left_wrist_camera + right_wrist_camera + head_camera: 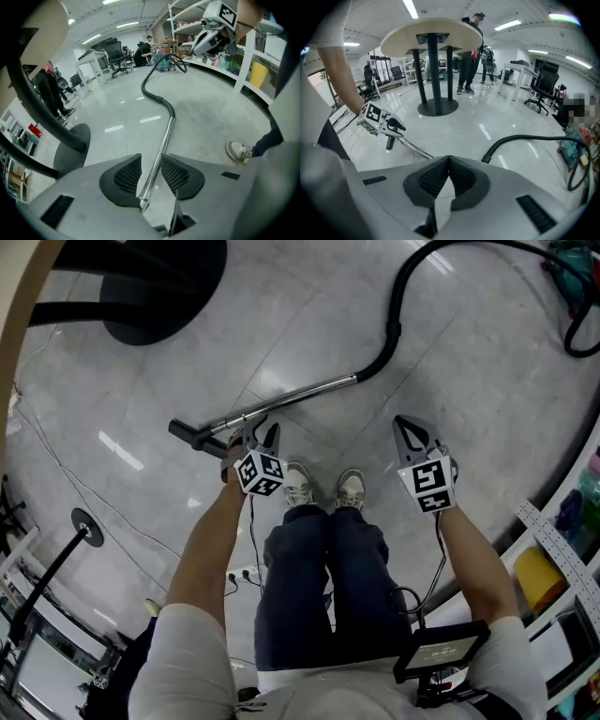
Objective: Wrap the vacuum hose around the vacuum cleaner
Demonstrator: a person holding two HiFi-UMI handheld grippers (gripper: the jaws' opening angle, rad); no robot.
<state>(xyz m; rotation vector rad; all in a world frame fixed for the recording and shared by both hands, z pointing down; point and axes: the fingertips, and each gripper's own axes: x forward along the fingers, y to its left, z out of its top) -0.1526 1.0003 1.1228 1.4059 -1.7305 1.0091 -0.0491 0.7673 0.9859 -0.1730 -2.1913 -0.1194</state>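
Here, just beyond the person's sneakers (298, 486), the left gripper (260, 432) hangs with jaws apart, the vacuum's metal wand (291, 397) running between them. Beside it, the right gripper (410, 430) has its jaws closed together on nothing. Farther off, the black vacuum hose (397, 298) lies unwound across the grey floor (469, 381), curving away to the teal vacuum cleaner (574, 268).

The tube (291, 398) is shiny metal; the hose (518, 136) joined to it looks matt black plastic; the floor (309, 315) under the tube is glossy (it mirrors the lamps).
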